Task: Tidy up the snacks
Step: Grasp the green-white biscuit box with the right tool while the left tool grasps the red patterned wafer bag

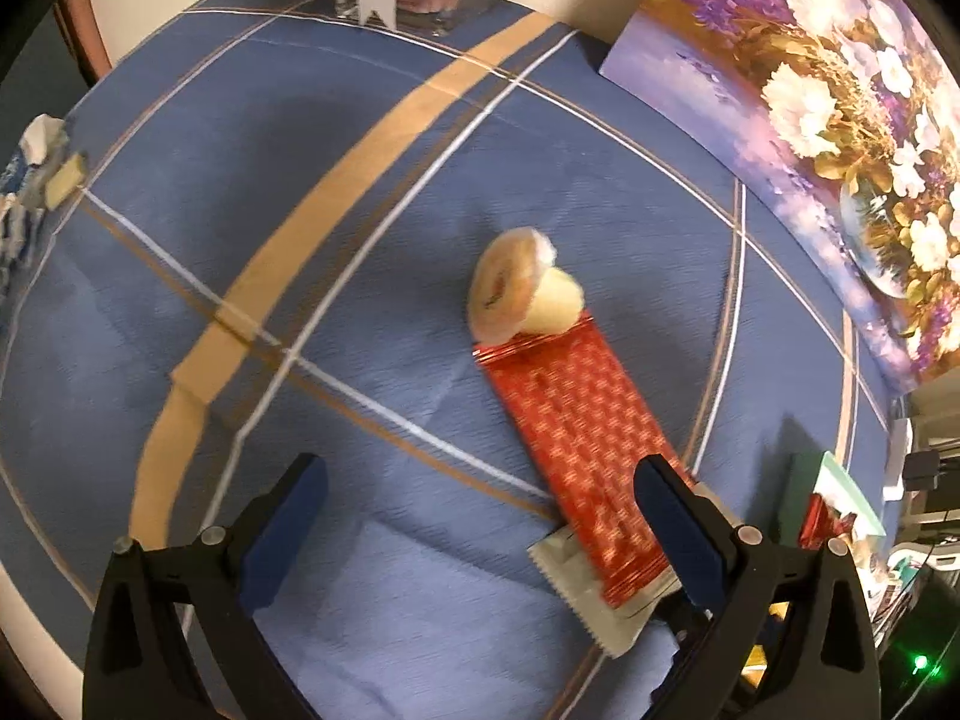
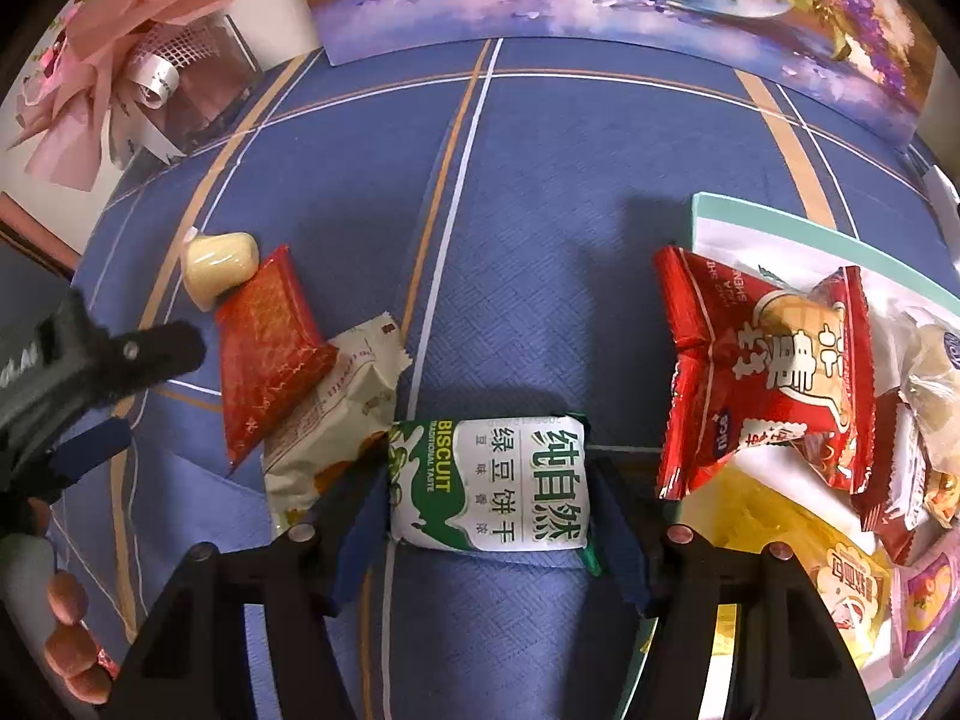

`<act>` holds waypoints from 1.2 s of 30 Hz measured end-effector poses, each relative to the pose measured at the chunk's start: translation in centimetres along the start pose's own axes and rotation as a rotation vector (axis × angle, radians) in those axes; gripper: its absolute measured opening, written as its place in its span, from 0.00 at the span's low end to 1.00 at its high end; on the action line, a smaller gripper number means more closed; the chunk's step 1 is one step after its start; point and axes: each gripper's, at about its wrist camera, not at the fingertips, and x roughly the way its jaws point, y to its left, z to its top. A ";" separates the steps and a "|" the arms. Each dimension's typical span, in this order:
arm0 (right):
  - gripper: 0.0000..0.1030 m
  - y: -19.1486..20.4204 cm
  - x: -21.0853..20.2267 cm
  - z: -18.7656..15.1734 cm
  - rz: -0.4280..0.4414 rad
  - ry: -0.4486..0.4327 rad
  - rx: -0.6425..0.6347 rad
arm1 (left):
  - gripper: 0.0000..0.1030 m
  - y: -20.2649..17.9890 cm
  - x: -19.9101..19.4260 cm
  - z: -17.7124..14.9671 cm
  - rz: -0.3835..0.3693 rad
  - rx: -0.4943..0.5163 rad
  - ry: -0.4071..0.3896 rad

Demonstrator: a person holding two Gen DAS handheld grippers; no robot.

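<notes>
right gripper (image 2: 489,516), pointing steeply down, jaws closed onto a glossy green-and-white biscuit packet (image 2: 489,483) on the blue woven tablecloth (image 2: 540,180). left gripper (image 1: 480,528), equally steep, jaws wide, empty; red foil packet (image 1: 579,450) beside its right finger.

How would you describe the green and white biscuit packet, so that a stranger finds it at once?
On the blue striped tablecloth, look between the right tongs. There lies the biscuit packet, right of a beige snack packet. Only it is green and white, printed BISCUIT.
</notes>
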 end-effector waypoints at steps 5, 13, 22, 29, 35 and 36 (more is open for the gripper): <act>0.66 0.3 0.4 0.4 0.002 0.000 -0.005 | 0.99 -1.4 1.0 0.9 -0.017 0.016 0.002; 0.66 0.5 0.5 0.4 -0.004 -0.001 -0.018 | 0.99 -4.7 3.4 1.7 0.048 0.091 0.005; 0.66 0.8 0.6 0.7 -0.005 -0.002 -0.023 | 0.88 -5.6 3.8 1.9 0.105 0.139 -0.010; 0.66 0.5 0.5 0.6 -0.005 0.000 -0.024 | 0.63 -3.8 3.8 1.9 0.100 0.123 0.014; 0.66 0.5 0.4 0.7 -0.011 -0.001 -0.026 | 0.54 -2.3 3.0 1.5 0.084 0.116 0.015; 0.66 0.5 0.4 0.7 -0.012 -0.001 -0.026 | 0.54 -2.3 3.0 1.4 0.086 0.119 0.015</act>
